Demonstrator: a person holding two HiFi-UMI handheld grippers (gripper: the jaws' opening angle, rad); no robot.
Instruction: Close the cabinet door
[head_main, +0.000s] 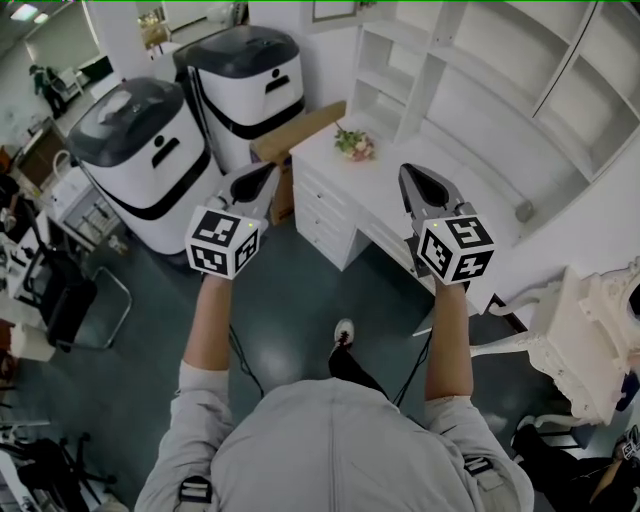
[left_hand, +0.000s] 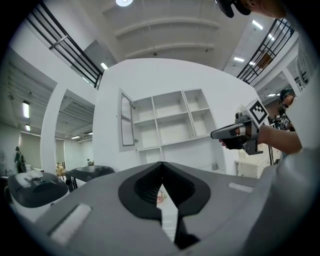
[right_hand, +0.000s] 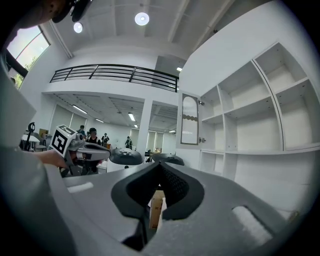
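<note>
A white room with a dark floor (head_main: 285, 320) is seen from above, and a white shelving unit (head_main: 480, 70) is set against its wall; the cabinet door (left_hand: 126, 120), a narrow glazed panel, is hung at the unit's upper left corner and is swung open, standing out from its frame; in the left gripper view it is found at about eleven o'clock from the jaw tips, in the right gripper view at about one o'clock. No gripper is touching it; both are held well apart from it. The left gripper (head_main: 258, 182) is pointed level toward the unit, its jaws brought together with nothing between them; the right gripper (head_main: 420, 185) is held beside it at three o'clock, its jaws likewise closed and empty. Below the shelves a white desk (head_main: 420, 165) with drawers is placed, and a small bunch of flowers (head_main: 355, 143) is set on its left end. At nine o'clock of the desk a cardboard box (head_main: 298, 130) is leaned; beyond it two large white-and-black machines (head_main: 140, 160) are stood side by side.
</note>
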